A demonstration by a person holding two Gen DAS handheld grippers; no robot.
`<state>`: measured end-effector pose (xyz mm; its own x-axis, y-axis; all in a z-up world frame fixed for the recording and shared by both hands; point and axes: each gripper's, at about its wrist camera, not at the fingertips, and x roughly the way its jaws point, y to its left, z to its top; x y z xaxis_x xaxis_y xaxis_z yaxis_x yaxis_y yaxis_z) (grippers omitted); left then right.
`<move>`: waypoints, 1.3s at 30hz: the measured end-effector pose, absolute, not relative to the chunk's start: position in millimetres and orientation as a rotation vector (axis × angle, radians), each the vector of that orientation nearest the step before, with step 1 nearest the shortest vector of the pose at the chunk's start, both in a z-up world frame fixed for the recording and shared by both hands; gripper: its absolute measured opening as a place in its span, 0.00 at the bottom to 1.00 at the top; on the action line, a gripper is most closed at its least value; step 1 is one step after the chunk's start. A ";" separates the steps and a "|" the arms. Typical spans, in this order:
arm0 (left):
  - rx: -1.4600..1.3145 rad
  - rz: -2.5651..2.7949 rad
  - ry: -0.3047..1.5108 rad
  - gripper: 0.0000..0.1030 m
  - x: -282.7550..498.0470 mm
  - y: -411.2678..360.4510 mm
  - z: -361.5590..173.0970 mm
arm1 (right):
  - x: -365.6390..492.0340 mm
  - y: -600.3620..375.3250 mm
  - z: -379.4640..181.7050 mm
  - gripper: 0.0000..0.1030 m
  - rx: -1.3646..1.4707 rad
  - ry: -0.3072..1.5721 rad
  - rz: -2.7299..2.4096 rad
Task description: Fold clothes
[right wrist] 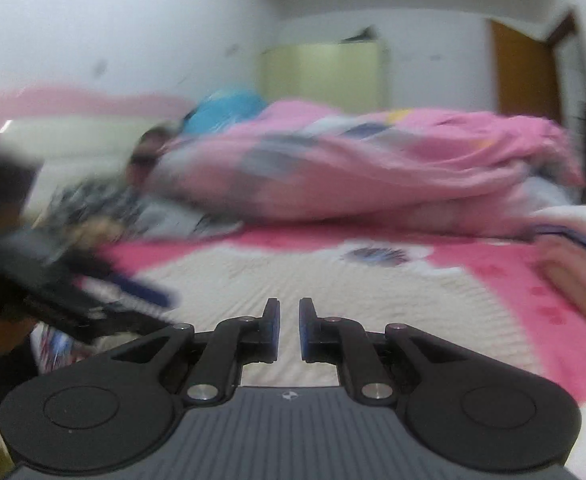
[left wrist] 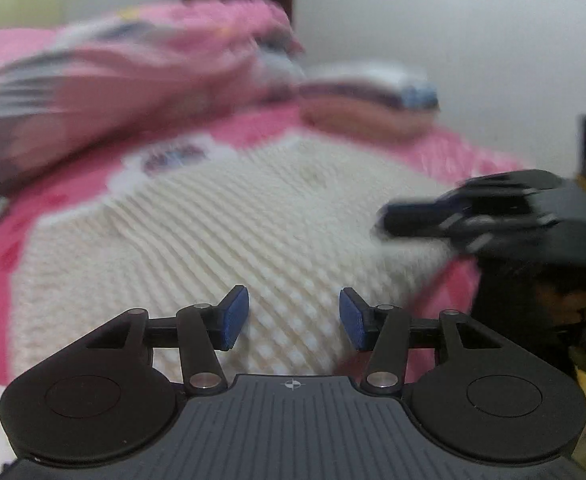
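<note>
A cream knitted garment (left wrist: 213, 220) lies spread flat on the pink bedsheet (left wrist: 253, 128). My left gripper (left wrist: 293, 312) hovers just above its near part, open, with nothing between the blue pads. At the garment's right edge the right gripper (left wrist: 389, 220) shows as a dark blur, low over the fabric. In the right wrist view the same garment (right wrist: 293, 276) stretches ahead of my right gripper (right wrist: 289, 324), whose pads are nearly together with only a thin gap and nothing held. The left gripper (right wrist: 161, 296) is blurred at the left.
A bunched pink quilt (right wrist: 373, 168) fills the back of the bed. A folded stack of clothes (right wrist: 573, 248) sits at the right, also seen as the stack (left wrist: 373, 100) beyond the garment. White walls, a pale cabinet (right wrist: 321, 68) and a brown door (right wrist: 525, 72) stand behind.
</note>
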<state>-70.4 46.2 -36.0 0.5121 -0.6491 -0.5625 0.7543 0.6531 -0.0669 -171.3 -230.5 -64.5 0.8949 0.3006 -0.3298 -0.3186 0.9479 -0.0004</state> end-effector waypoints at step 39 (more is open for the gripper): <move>0.150 -0.899 0.639 0.65 -70.3 22.9 -69.5 | -131.6 -210.6 -92.7 0.15 -0.032 0.646 0.198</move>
<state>-70.3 22.9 -69.5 0.4519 -0.6814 -0.5757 0.7679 0.6256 -0.1378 -131.6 -210.6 -92.7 0.7806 0.1728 -0.6006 -0.1929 0.9807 0.0316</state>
